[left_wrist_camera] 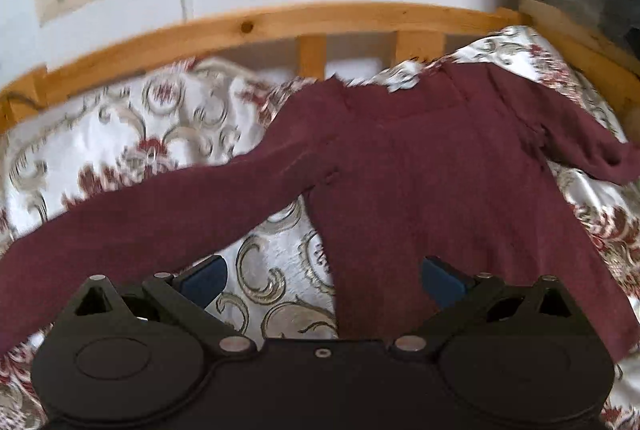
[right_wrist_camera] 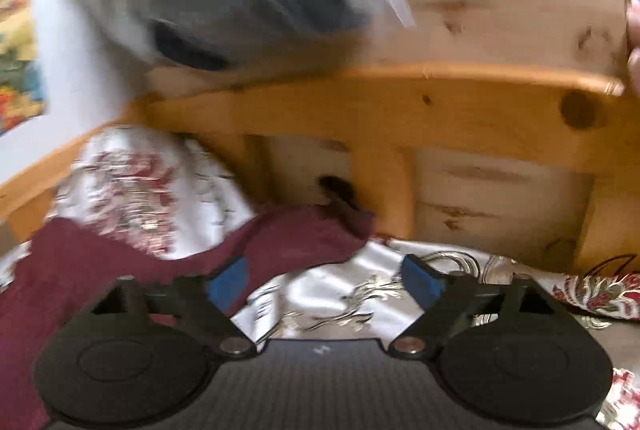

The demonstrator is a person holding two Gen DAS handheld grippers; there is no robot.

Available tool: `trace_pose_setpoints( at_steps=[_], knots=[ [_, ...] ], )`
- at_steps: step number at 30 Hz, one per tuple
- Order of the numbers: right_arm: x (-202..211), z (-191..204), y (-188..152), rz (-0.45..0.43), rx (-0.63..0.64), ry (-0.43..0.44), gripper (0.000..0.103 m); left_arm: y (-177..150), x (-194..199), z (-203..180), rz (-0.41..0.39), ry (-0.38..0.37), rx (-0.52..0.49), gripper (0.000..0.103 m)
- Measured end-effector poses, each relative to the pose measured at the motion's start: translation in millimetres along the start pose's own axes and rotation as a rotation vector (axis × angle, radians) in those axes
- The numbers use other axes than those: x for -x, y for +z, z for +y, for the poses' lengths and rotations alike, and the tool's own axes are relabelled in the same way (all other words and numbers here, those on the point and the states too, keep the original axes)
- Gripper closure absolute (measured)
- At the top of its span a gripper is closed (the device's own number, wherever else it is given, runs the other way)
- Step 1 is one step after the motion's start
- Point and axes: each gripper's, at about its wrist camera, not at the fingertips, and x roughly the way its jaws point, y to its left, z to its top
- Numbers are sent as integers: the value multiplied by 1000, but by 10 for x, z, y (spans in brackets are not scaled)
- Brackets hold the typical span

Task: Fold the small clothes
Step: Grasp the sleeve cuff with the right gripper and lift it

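- The dark maroon long-sleeved knit top (left_wrist_camera: 420,165) lies spread flat on the bed, over a white satin bedspread with red and gold scrollwork (left_wrist_camera: 120,133). Its body runs straight ahead of the left claw (left_wrist_camera: 324,280).
- The left claw hangs above the near hem with its blue pads spread wide, nothing between them and nothing pinched.
- One long sleeve (left_wrist_camera: 140,226) stretches away to the left of that claw. The other is bunched ahead and to its right, near the pine bed rail (left_wrist_camera: 280,19).
- Over to the right claw (right_wrist_camera: 326,280): also spread, empty, with bare bedspread between its pads. The picture is blurred.
- The bunched maroon sleeve end (right_wrist_camera: 312,230) lies just ahead and a little left of the right claw, close under the wooden rail.
- My read: this is the start of the fold, sleeves first.
- To do it well, I'd pinch that crumpled cuff low, near its edge, and pull it straight before laying it across the body.
- The left claw should take the far sleeve near the cuff too.
- The satin looks slippery, so a hard tug may drag the whole top.
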Motion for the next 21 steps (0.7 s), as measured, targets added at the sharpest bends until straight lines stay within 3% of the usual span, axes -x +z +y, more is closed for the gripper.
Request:
trace_pose_setpoints(
  at_steps=[6, 13, 15, 18, 21],
  knots=[
    [-485, -221, 94, 51, -140, -63, 38, 25, -285, 276, 59, -35, 120, 1],
    [-734, -275, 61, 59, -191, -80, 47, 19, -357, 363, 66, -33, 108, 1],
    [-743, -275, 51, 51, -208, -85, 78, -1, -342, 380, 67, -25, 114, 1],
    [-717, -287, 49, 25, -253, -79, 92, -34, -300, 414, 72, -29, 132, 1],
    [-573, -231, 54, -26, -237, -72, 96, -44, -240, 431, 61, -24, 133, 1]
  ],
)
